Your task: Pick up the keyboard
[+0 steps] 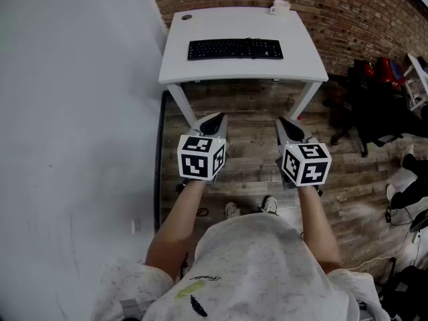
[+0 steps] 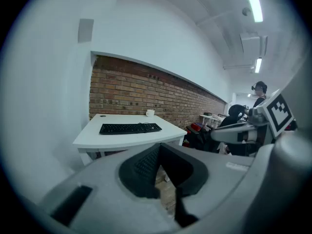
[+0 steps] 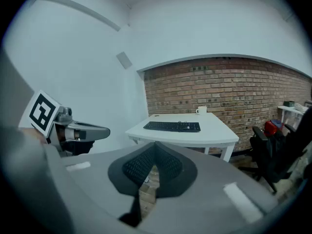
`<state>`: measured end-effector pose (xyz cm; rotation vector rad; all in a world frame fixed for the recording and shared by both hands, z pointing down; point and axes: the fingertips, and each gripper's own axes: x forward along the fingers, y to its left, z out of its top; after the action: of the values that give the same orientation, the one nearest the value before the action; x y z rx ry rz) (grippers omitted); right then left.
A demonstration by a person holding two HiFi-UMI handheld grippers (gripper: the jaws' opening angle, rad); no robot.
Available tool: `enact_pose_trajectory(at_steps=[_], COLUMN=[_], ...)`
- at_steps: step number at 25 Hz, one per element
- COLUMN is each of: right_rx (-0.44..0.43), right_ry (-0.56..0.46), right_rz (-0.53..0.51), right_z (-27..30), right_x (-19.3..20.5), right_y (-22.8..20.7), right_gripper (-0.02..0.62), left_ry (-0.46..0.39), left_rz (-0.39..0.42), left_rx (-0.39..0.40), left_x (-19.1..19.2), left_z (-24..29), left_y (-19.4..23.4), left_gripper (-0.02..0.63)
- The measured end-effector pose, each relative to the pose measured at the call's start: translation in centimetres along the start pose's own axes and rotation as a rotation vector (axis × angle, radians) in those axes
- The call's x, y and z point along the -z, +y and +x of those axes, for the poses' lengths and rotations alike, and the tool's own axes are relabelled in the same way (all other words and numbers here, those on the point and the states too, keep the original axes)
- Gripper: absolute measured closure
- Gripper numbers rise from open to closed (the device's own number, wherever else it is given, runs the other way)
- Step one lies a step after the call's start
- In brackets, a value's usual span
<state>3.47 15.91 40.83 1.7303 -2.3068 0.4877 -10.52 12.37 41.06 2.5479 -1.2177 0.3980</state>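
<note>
Keyboard [image 1: 235,49]: we count one, black, lying on the one white worktop [image 1: 301,59], with one white mug [image 1: 279,7] at the far right corner. We hold two claws, the left claw [image 1: 214,119] and the right claw [image 1: 286,122], both closed with nothing between the jaws. The keyboard lies well ahead of both, apart from them and roughly centred between them. Its long axis runs left to right, parallel to the worktop's near edge.

The keyboard [image 1: 235,49] is black, long and slim, with rows of dark keys. It lies flat, keys up, near the middle of the white table [image 1: 221,22], its long side along the table's front edge
</note>
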Motion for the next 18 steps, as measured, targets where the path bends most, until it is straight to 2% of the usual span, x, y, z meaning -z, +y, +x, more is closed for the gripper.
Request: enact_pose_trajectory(at_steps=[18], right_rx=[0.057], right_ry=[-0.028], right_rz=[0.046], right_z=[3.4], right_x=[-1.4], right_y=[-1.8], right_gripper=[0.584], left_ry=[0.026], left_rz=[0.026], left_rx=[0.034], left_x=[-1.0], left_z=[3.5], left_y=[2.7], left_gripper=[0.609])
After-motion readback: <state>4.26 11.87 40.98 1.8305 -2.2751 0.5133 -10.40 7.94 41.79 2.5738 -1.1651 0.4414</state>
